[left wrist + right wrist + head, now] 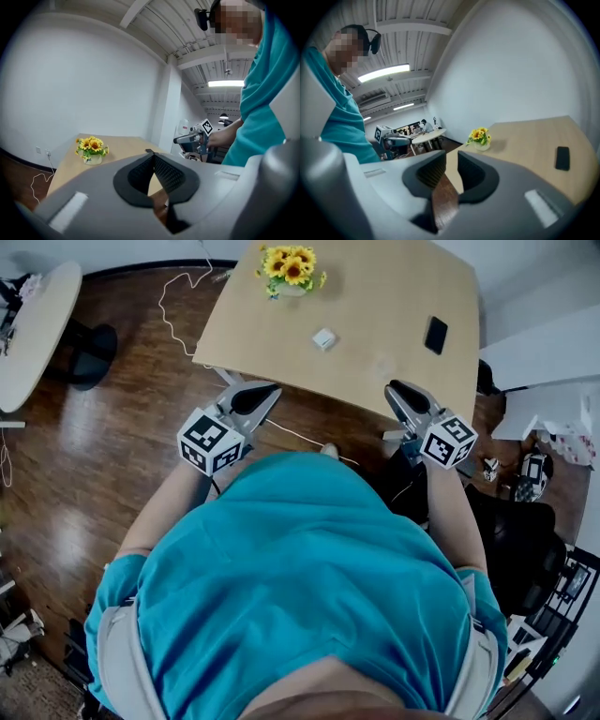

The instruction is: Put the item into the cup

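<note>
A small white item [324,338] lies in the middle of the light wooden table [375,296]. A faint round shape [382,366] near the table's front edge may be a clear cup; I cannot tell. My left gripper [253,396] [151,154] hovers off the table's front left corner, its tips touching with nothing between them. My right gripper [403,390] [451,159] is held at the front right edge, a narrow gap between its jaws and nothing in it. Neither gripper touches the item.
A pot of sunflowers [291,268] [92,150] [479,138] stands at the table's far edge, and a black phone [436,335] [562,158] lies at its right. A white cable [178,306] runs over the wooden floor. A round white table [33,324] stands at far left, clutter [553,437] at right.
</note>
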Action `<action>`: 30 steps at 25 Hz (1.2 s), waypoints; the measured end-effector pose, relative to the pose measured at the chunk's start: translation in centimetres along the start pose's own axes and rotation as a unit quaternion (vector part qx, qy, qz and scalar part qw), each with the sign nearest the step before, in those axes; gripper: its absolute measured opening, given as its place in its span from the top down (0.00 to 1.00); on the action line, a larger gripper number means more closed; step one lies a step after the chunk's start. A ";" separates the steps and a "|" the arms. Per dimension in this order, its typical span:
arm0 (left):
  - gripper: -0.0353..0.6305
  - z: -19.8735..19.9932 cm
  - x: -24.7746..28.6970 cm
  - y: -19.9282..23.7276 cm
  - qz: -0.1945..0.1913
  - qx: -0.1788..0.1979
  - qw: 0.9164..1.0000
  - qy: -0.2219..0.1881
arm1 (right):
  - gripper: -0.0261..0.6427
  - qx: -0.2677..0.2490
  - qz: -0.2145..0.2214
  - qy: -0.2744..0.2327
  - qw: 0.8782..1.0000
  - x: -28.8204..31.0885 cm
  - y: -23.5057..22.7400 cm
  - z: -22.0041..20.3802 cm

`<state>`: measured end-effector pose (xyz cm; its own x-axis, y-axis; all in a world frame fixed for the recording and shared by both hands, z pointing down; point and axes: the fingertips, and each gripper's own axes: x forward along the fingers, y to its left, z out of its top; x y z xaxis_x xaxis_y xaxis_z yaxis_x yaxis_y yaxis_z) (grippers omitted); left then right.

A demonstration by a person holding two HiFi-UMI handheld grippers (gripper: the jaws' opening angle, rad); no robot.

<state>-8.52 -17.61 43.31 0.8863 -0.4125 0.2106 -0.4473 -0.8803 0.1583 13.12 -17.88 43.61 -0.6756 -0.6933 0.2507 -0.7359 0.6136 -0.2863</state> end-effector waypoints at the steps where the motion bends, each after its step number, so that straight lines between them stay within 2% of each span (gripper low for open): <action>1: 0.94 0.3 0.9 0.5 0.010 -0.001 1.000 -0.001 | 0.86 -0.006 0.013 0.005 1.000 0.8 -1.2 0.5; 6: 0.94 0.9 5.0 2.4 0.063 -0.038 0.997 0.000 | 0.86 -0.017 0.081 0.041 0.996 4.7 -6.9 2.2; 10: 0.94 1.0 6.6 3.7 0.094 -0.058 0.994 0.007 | 0.83 -0.037 0.116 0.113 0.986 9.5 -9.6 2.6; 14: 0.94 0.4 7.5 4.8 0.087 -0.060 0.994 0.017 | 0.78 -0.052 0.110 0.207 0.971 14.3 -11.3 0.6; 17: 0.94 -0.6 7.8 6.1 0.068 -0.059 0.996 0.027 | 0.75 -0.035 0.095 0.270 0.957 18.1 -12.1 -1.8; 20: 0.94 -1.5 7.4 6.7 0.039 -0.057 0.997 0.037 | 0.70 -0.025 0.076 0.336 0.938 21.4 -12.4 -4.4; 23: 0.94 -2.1 7.1 7.4 0.014 -0.055 0.998 0.041 | 0.66 -0.036 0.050 0.411 0.909 23.6 -13.8 -7.4; 26: 0.94 -2.8 6.7 8.2 0.006 -0.064 0.997 0.042 | 0.65 -0.034 0.025 0.466 0.884 25.2 -15.5 -10.4; 28: 0.94 -3.3 6.3 8.7 0.005 -0.063 0.997 0.046 | 0.65 -0.026 0.013 0.488 0.872 26.0 -16.5 -12.3; 30: 0.94 -3.6 5.9 9.2 0.008 -0.064 0.997 0.047 | 0.65 -0.012 0.006 0.498 0.867 26.7 -17.3 -13.9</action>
<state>-7.84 -27.33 49.52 0.8659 -0.3977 0.3034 -0.4791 -0.8337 0.2745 7.16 -41.75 68.07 -0.3772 -0.0231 0.9258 -0.7215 0.6341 -0.2781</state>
